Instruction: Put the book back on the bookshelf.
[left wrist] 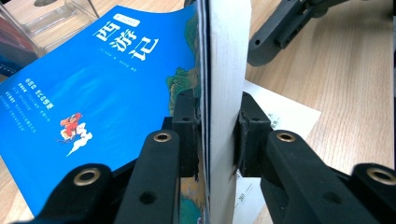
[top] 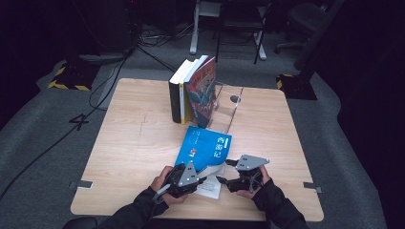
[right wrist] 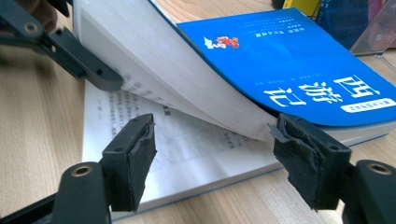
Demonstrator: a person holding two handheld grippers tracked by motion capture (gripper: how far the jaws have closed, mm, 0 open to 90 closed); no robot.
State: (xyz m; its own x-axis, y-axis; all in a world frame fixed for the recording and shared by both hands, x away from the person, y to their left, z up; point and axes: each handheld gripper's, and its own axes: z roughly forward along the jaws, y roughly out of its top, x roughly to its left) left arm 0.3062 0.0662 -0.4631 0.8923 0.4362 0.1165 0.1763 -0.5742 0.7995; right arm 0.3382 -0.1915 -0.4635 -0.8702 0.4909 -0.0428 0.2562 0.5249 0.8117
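The left gripper clamps the blue book's front cover and most pages, lifting them so the lower pages lie exposed. The right gripper, jaws wide, waits there, probably to take a page.

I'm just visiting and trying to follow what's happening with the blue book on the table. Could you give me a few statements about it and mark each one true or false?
1. The left gripper is clamped on a thick bundle of pages of the blue book. True.
2. The right gripper is shut on the book's cover. False: its jaws stand open, gripping nothing.
3. Other books stand upright farther back on the table. True.
4. The blue book lies shut flat. False: part is lifted, showing a printed page.
5. A clear plastic stand sits beside the upright books. True.
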